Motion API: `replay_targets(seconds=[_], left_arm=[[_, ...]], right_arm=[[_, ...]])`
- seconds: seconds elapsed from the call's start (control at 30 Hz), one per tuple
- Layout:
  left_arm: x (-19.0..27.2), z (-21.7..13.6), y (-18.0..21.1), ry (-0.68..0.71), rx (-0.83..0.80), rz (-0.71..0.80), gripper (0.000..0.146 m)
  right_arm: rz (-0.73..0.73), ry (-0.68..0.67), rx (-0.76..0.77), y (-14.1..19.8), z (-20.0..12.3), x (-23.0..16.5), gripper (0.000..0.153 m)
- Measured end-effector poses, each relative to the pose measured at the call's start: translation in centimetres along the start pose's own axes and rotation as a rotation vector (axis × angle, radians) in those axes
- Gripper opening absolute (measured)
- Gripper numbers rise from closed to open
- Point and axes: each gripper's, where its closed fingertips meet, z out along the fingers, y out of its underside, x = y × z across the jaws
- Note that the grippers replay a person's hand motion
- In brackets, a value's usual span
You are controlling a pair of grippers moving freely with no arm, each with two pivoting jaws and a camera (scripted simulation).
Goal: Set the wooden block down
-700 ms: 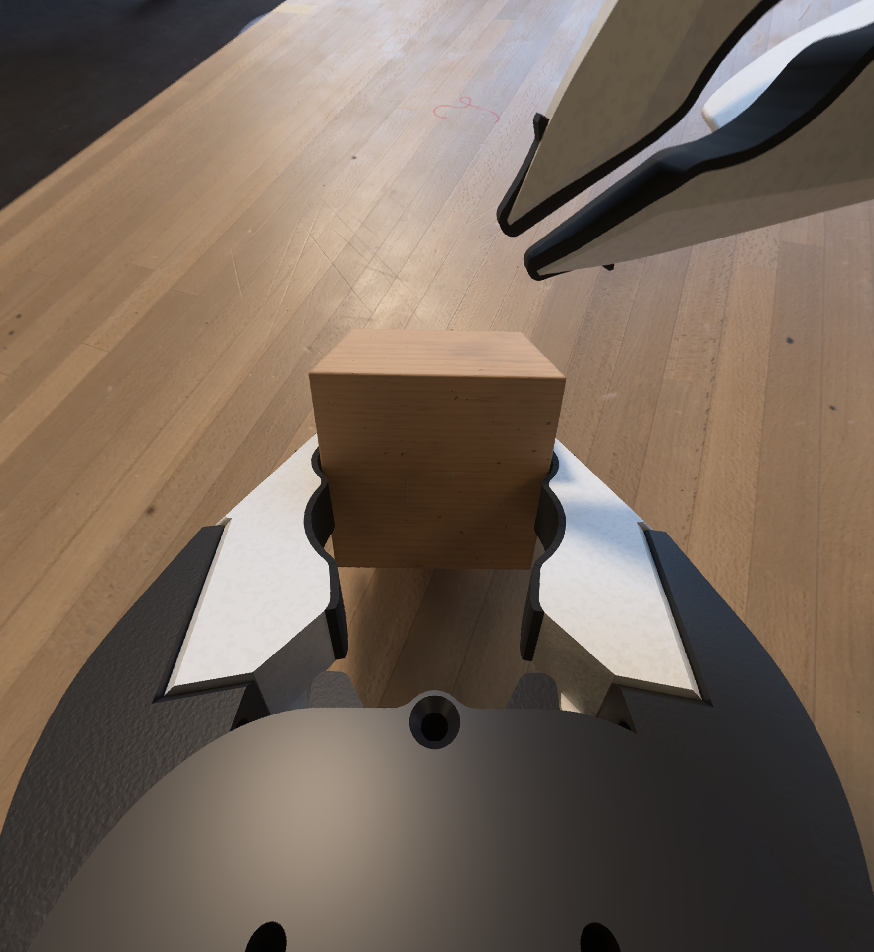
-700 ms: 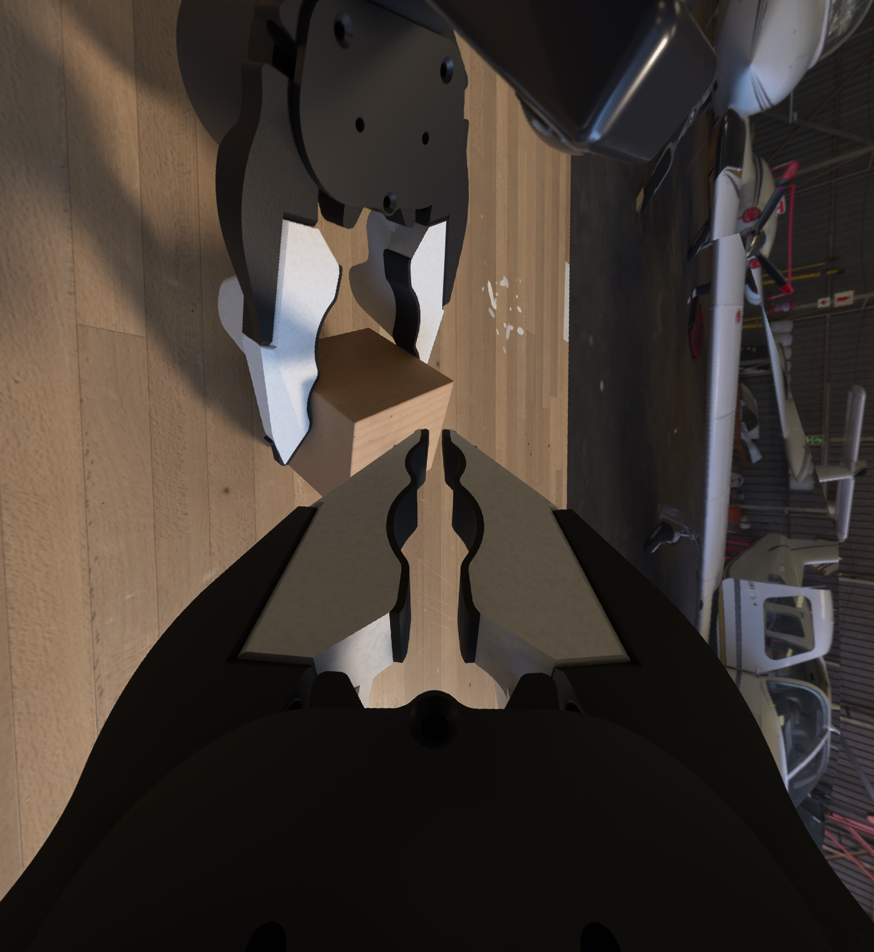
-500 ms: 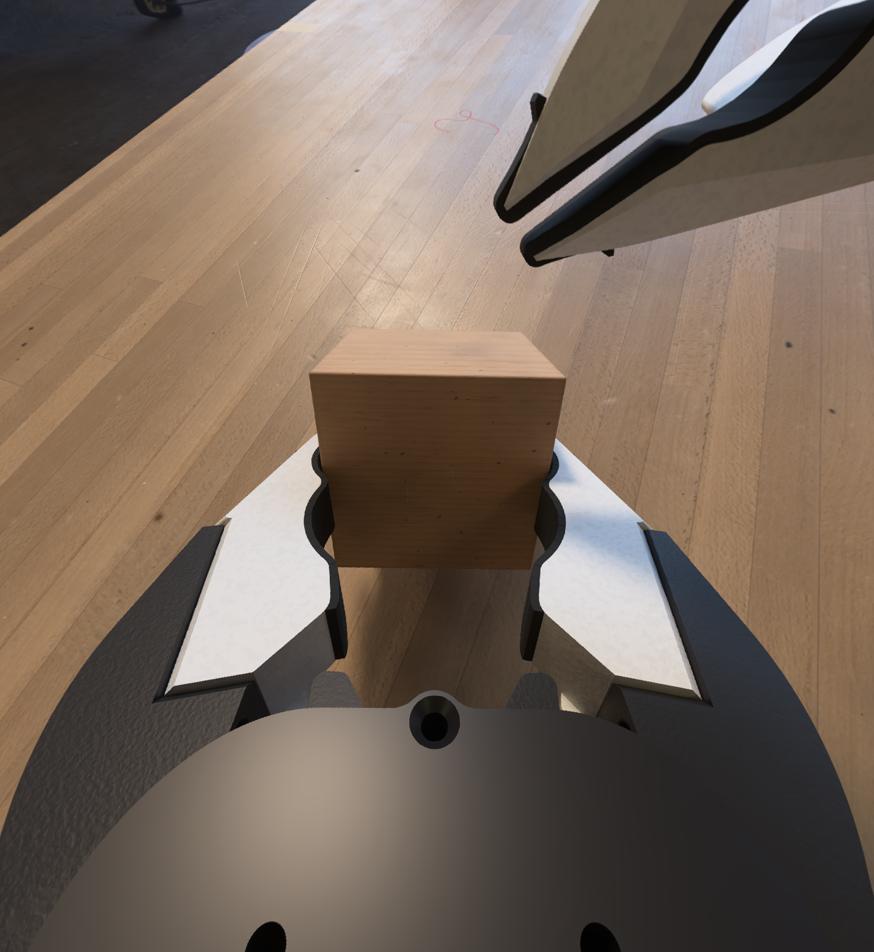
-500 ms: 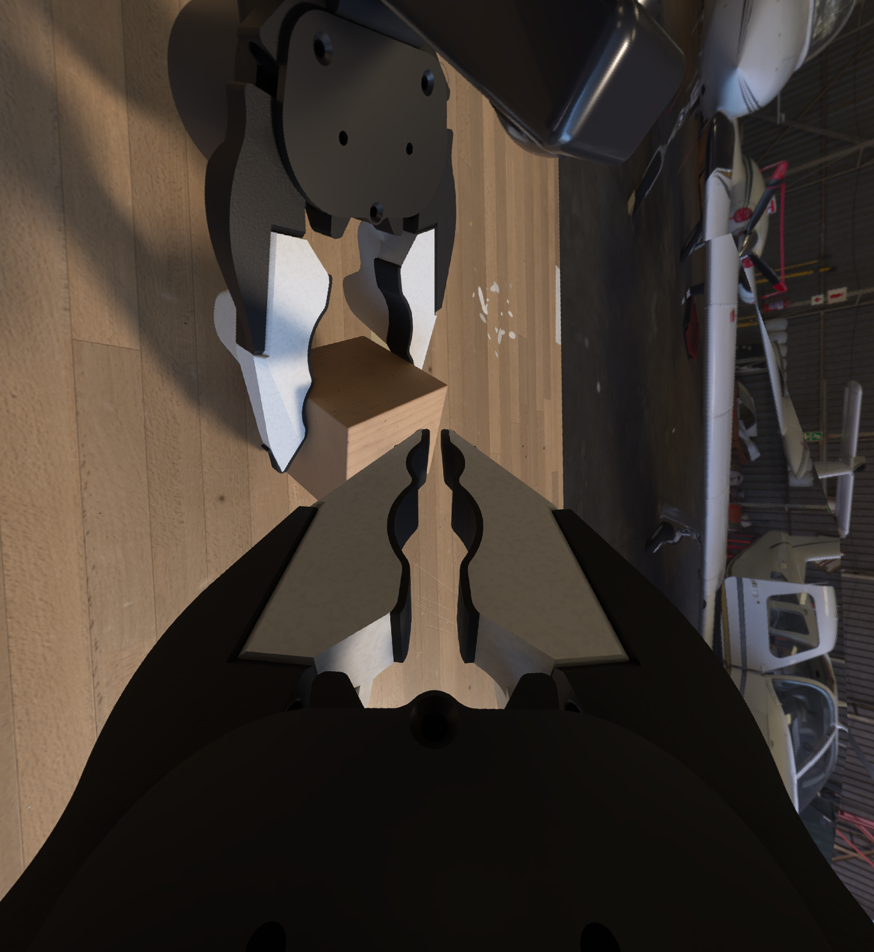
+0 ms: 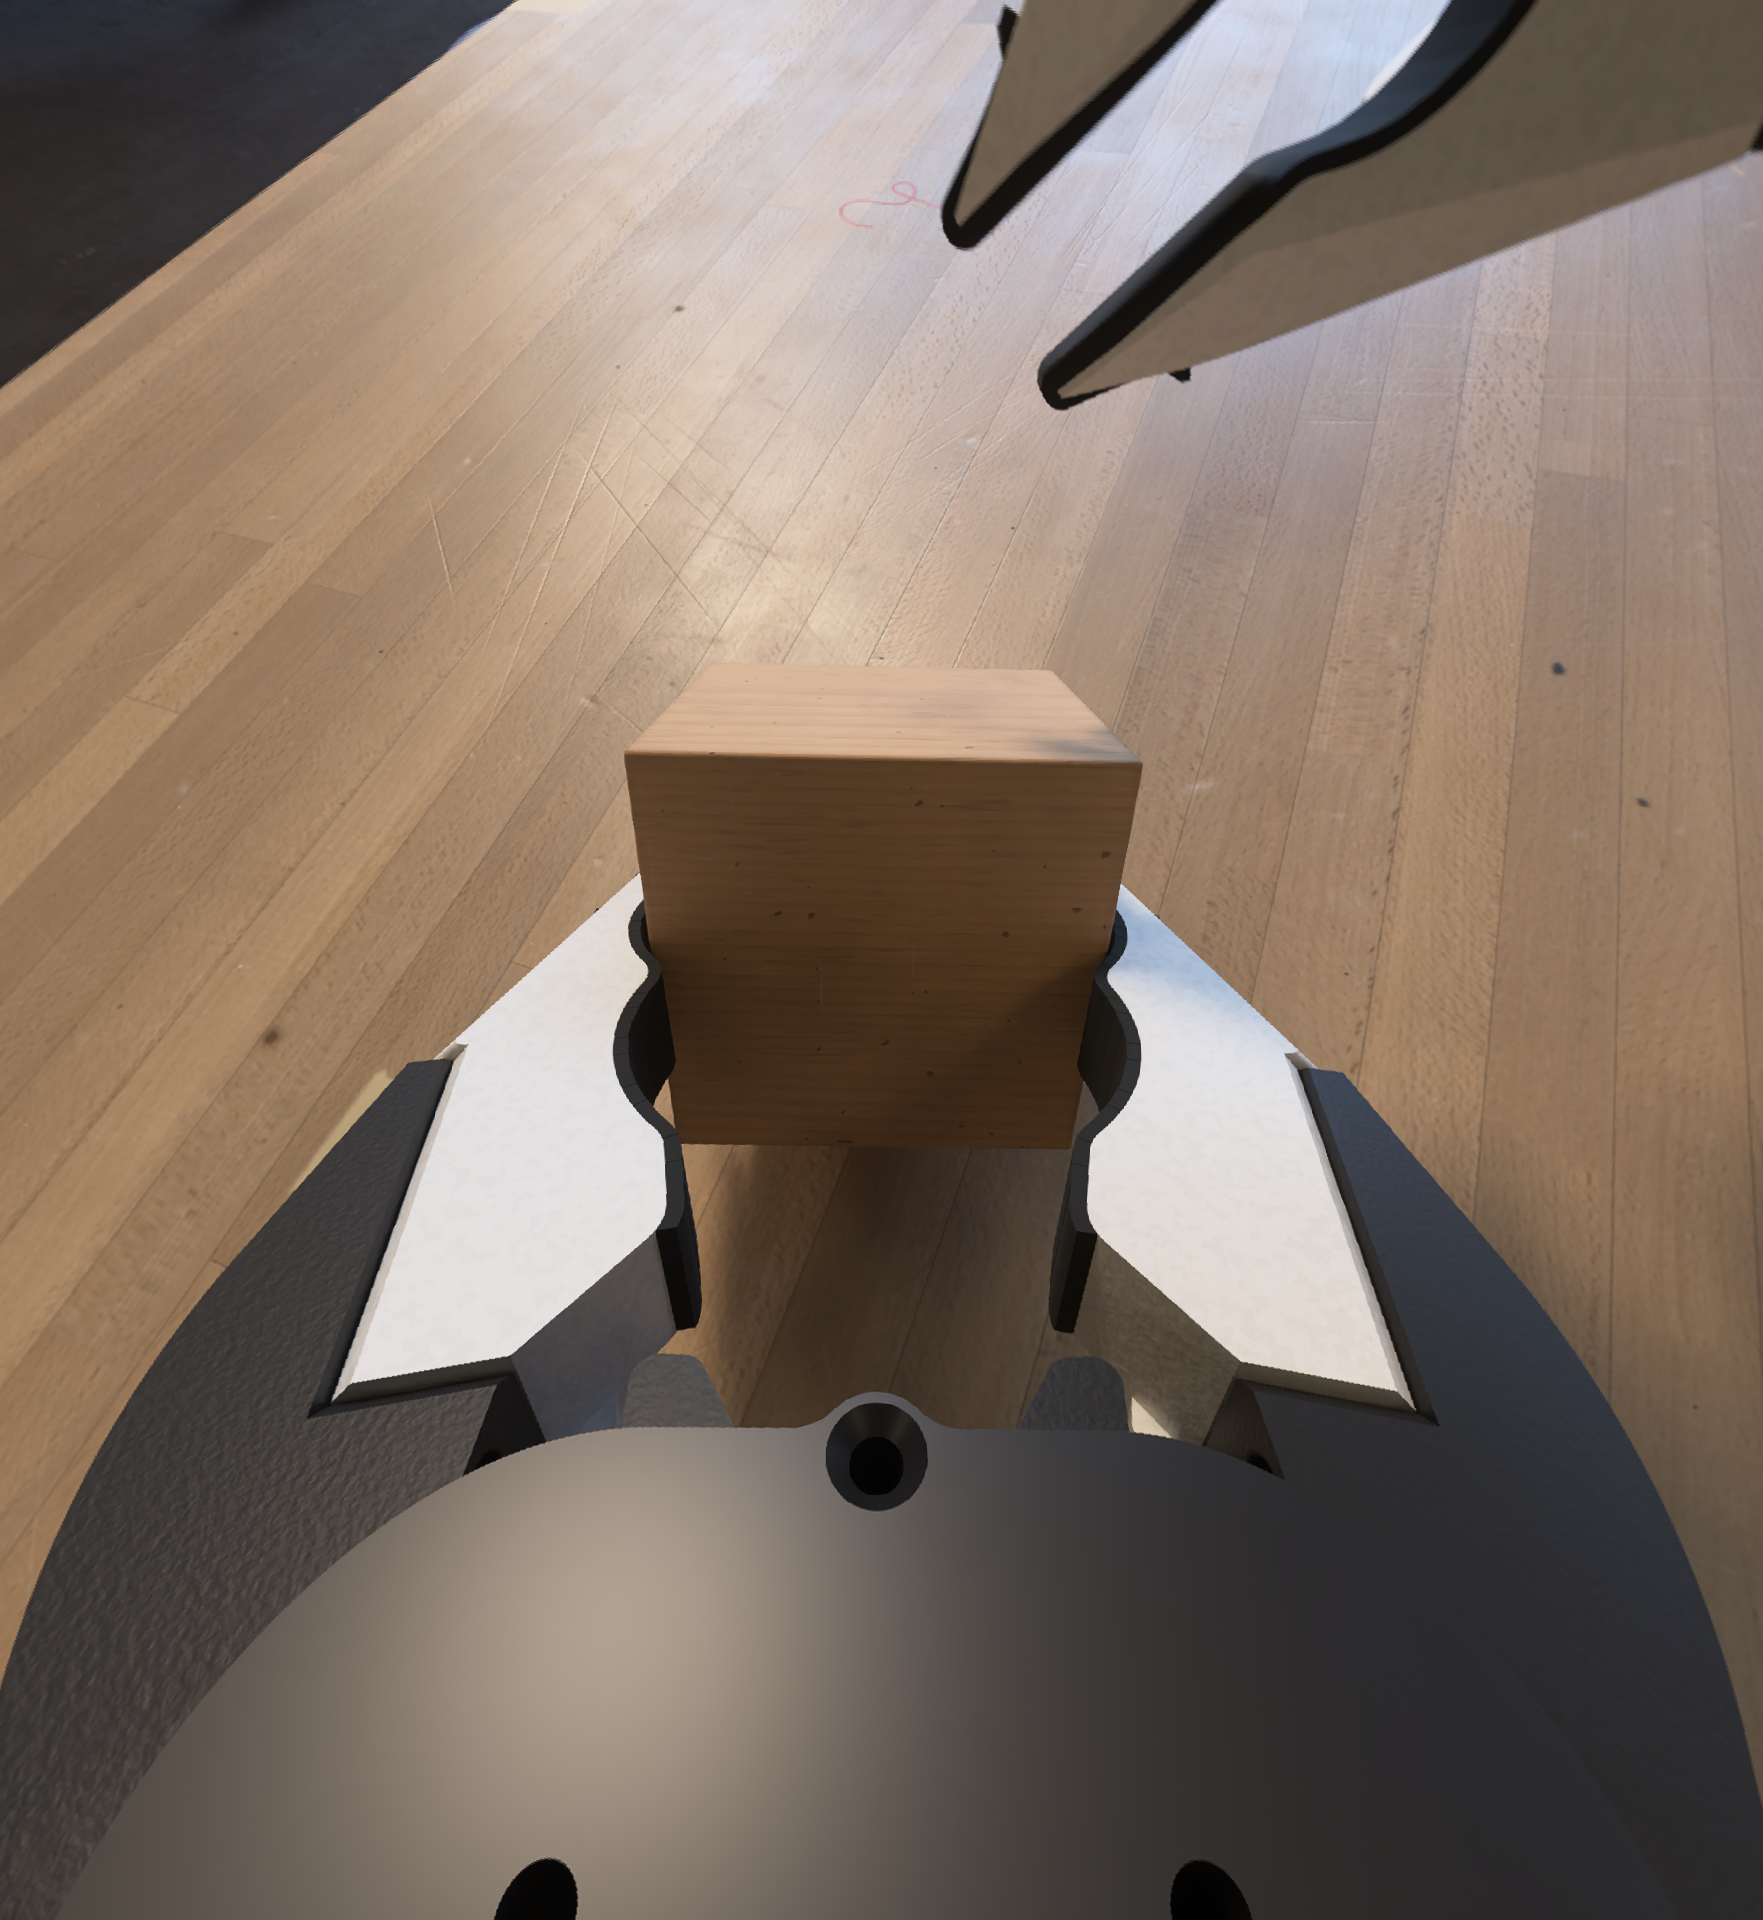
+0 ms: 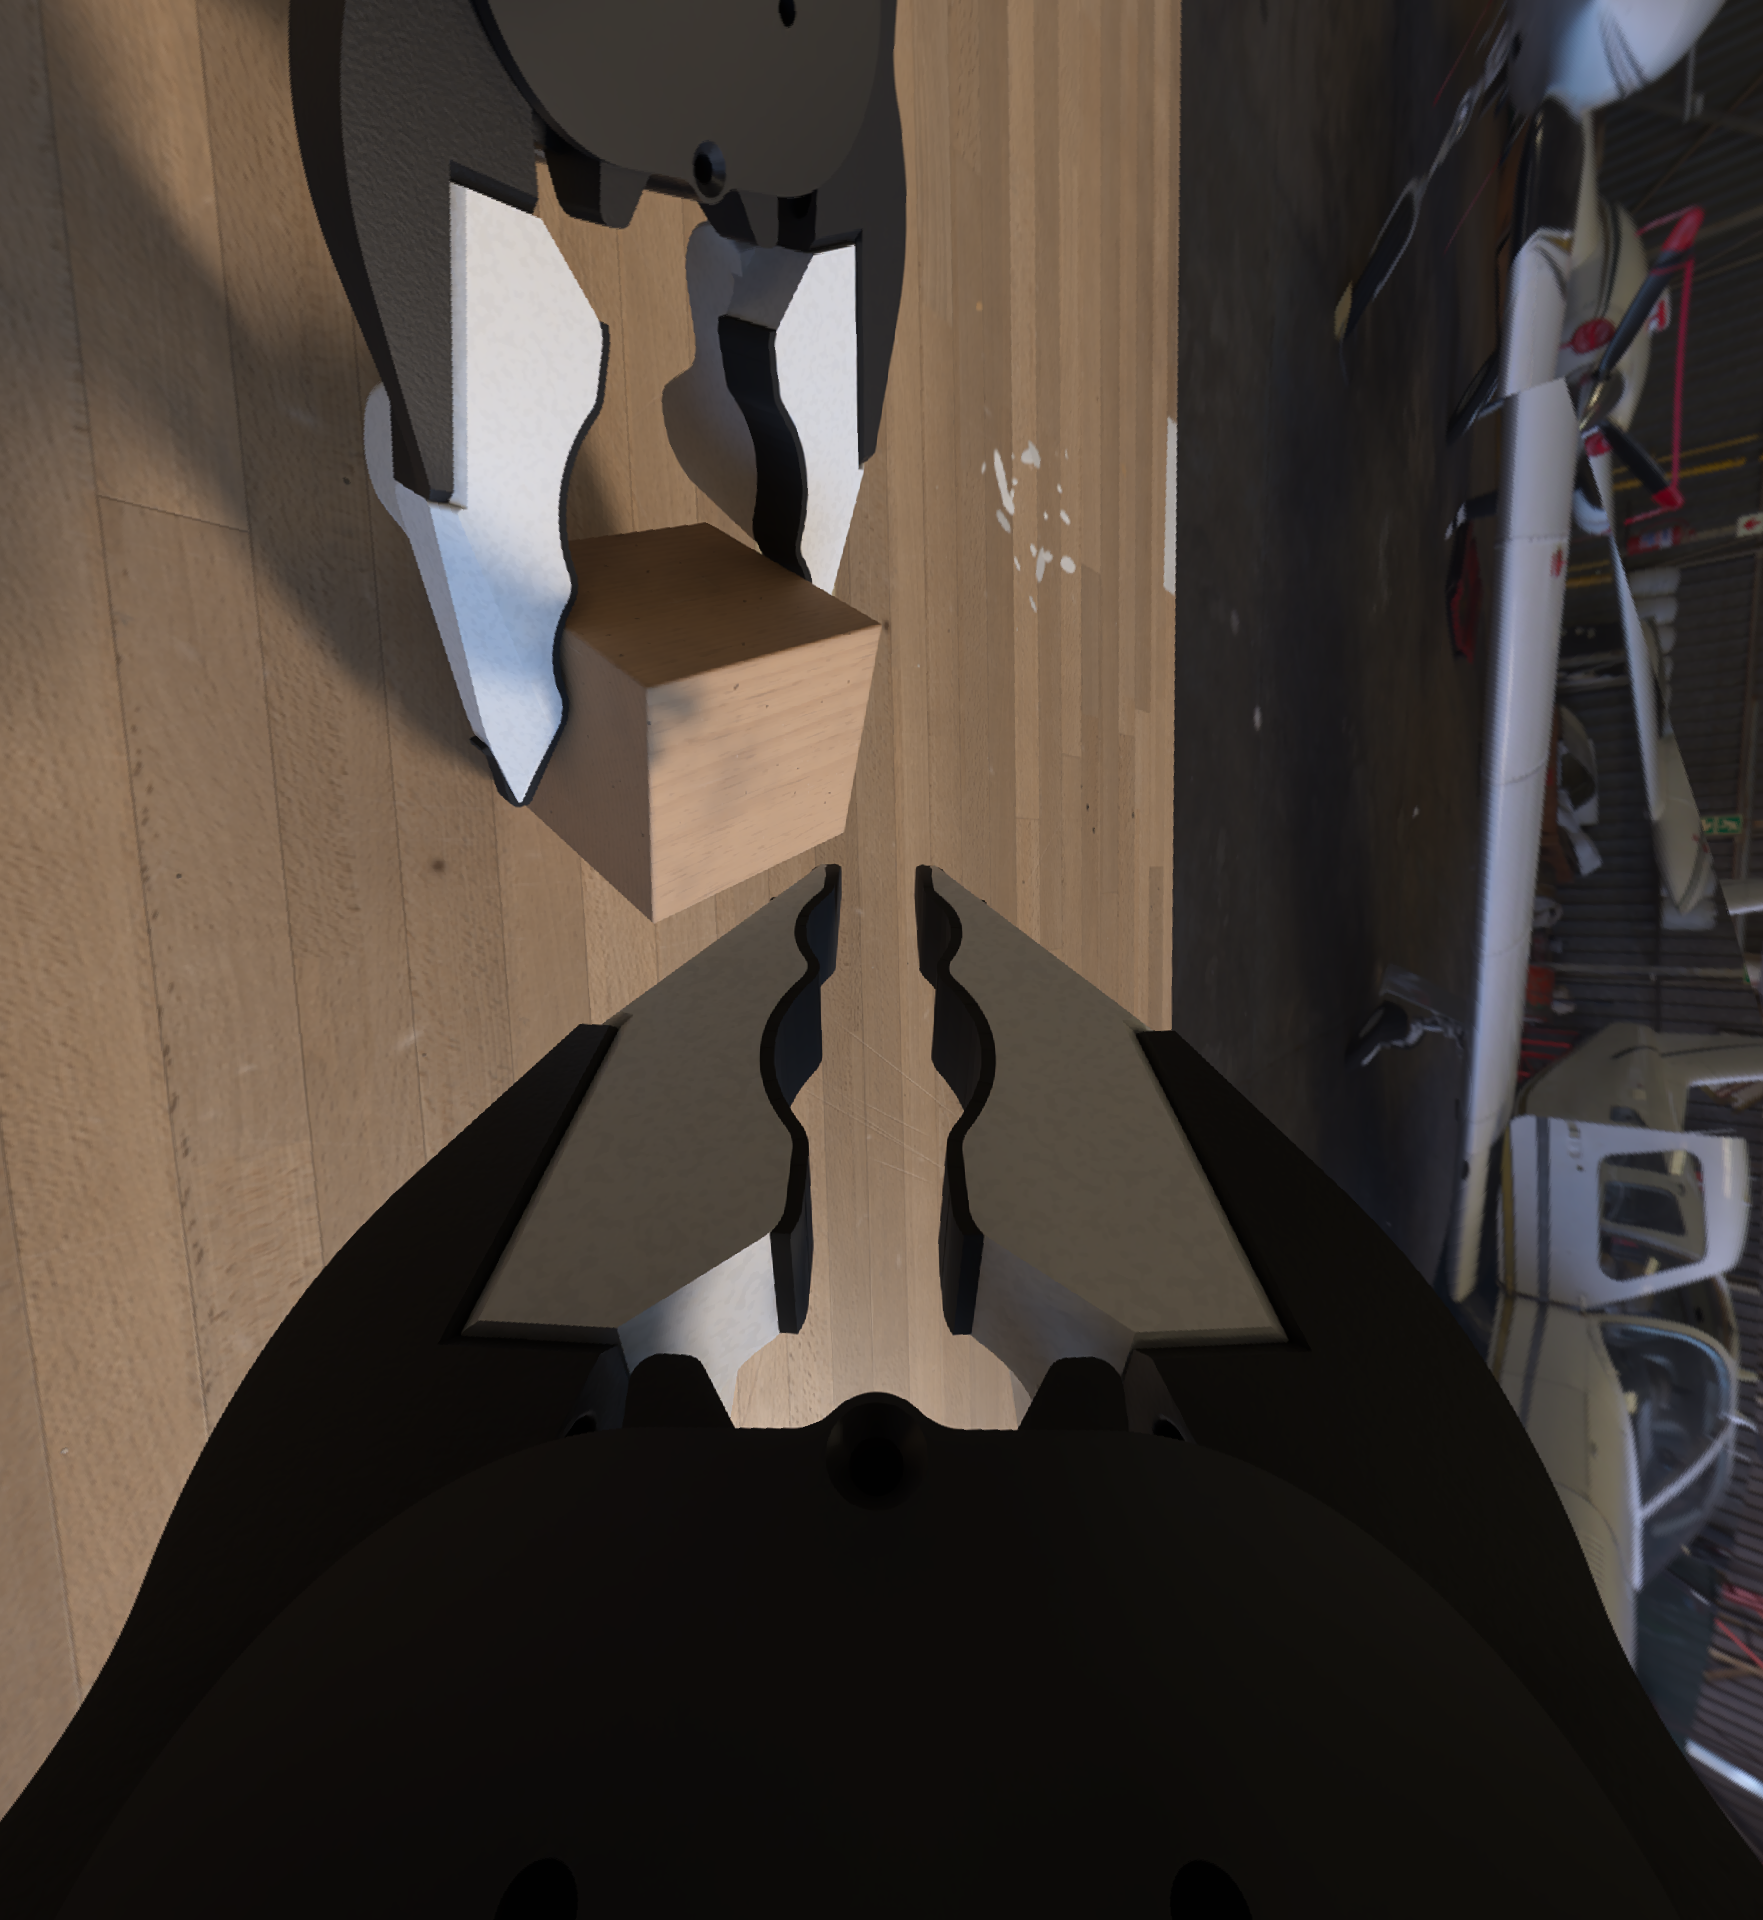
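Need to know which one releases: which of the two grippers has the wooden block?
The left gripper: its fingers clamp the wooden block on both sides. The right gripper holds nothing, its fingers slightly apart.

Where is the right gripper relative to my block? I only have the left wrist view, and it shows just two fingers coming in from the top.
Observer: In the right wrist view, the right gripper points at the wooden block, with its tips just short of the block's nearest corner and not touching it.
Operator: Is it holding anything?
Observer: No. Its jaws stand apart, and only bare floor shows between them.
Operator: Anything on the floor near the block?
Observer: White flecks lie on the boards beside the left gripper, close to where the wood meets a dark strip.
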Motion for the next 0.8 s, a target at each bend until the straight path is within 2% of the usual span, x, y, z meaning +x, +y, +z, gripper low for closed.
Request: replay_targets(seconds=[0.07,0.2,0.47,0.6,0.7,0.8], left_arm=[[0.1,0.0,0.0,-0.004,-0.003,0.018,0.08],[-0.2,-0.1,-0.1,-0.037,-0.018,0.054,0.078],[-0.4,-0.2,-0.1,-0.078,-0.034,0.101,0.077],[-0.3,-0.2,0.0,-0.064,-0.022,0.104,0.077],[0.1,-0.1,0.0,-0.032,-0.011,0.041,0.077],[0.3,0.1,-0.1,0.009,0.006,-0.027,0.077]], right_arm=[[0.018,-0.01,0.021,0.1,-0.1,0.0,0.015],[0.013,0.007,0.004,-0.5,-0.6,0.7,0.007],[0.054,-0.01,0.001,-0.9,-0.8,0.7,0.008],[0.009,-0.029,-0.024,0.0,-0.4,0.0,0.011],[-0.037,0.058,-0.06,1.3,-0.1,0.9,0.023],[-0.017,0.087,-0.152,3.8,-0.4,1.8,0.024]])
